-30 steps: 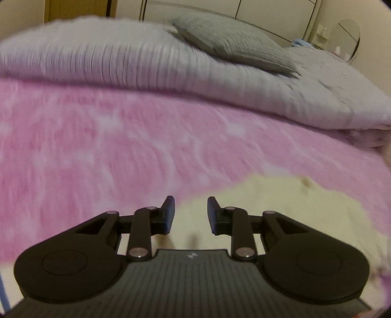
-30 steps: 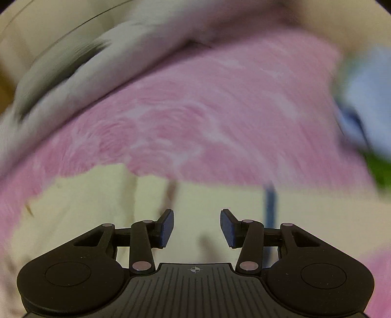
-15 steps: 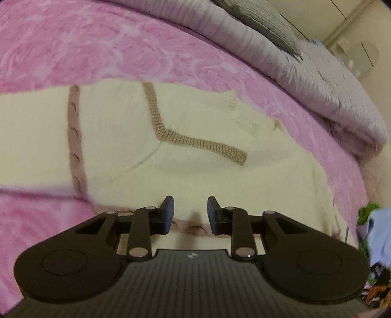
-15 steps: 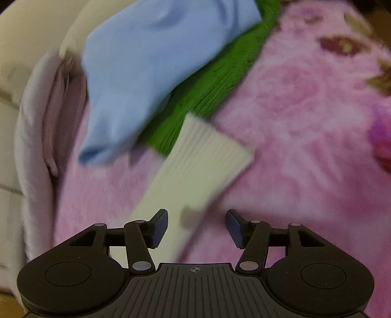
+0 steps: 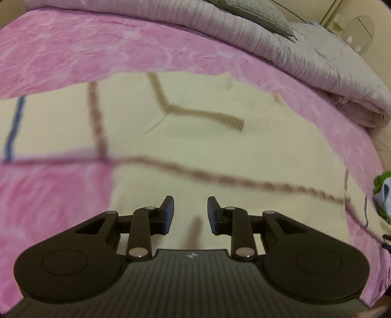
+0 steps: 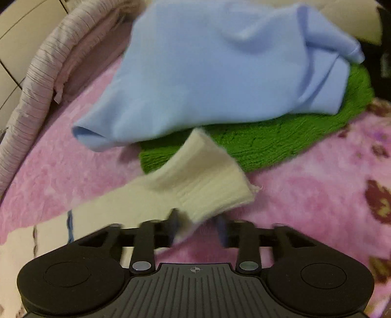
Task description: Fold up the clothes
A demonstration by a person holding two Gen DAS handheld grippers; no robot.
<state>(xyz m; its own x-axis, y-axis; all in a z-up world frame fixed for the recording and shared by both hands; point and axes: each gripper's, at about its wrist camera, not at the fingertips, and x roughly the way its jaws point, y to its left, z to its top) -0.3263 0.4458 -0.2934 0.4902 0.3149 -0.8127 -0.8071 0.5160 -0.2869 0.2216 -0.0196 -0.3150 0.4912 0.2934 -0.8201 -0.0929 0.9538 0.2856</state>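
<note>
A cream knit sweater [image 5: 220,151] lies spread flat on the pink blanket [image 5: 97,49], with a tan V-neck collar [image 5: 195,113] and thin brown and blue lines across it. My left gripper [image 5: 190,215] hovers open over the sweater's near part, holding nothing. In the right wrist view the sweater's ribbed sleeve cuff [image 6: 212,181] lies partly on a green garment [image 6: 293,137]. My right gripper [image 6: 198,228] is open, and its blurred fingers straddle the cuff's near corner.
A light blue garment [image 6: 220,73] is heaped on the green one, just beyond the cuff. A folded grey duvet [image 5: 293,49] and a grey pillow [image 5: 256,12] line the far side of the bed. The blue and green pile [image 5: 382,193] shows at the right edge.
The right gripper has moved forward, so the cuff's corner now sits between its fingers. The left gripper has shifted across the sweater, and its hem line now lies ahead of the fingers.
</note>
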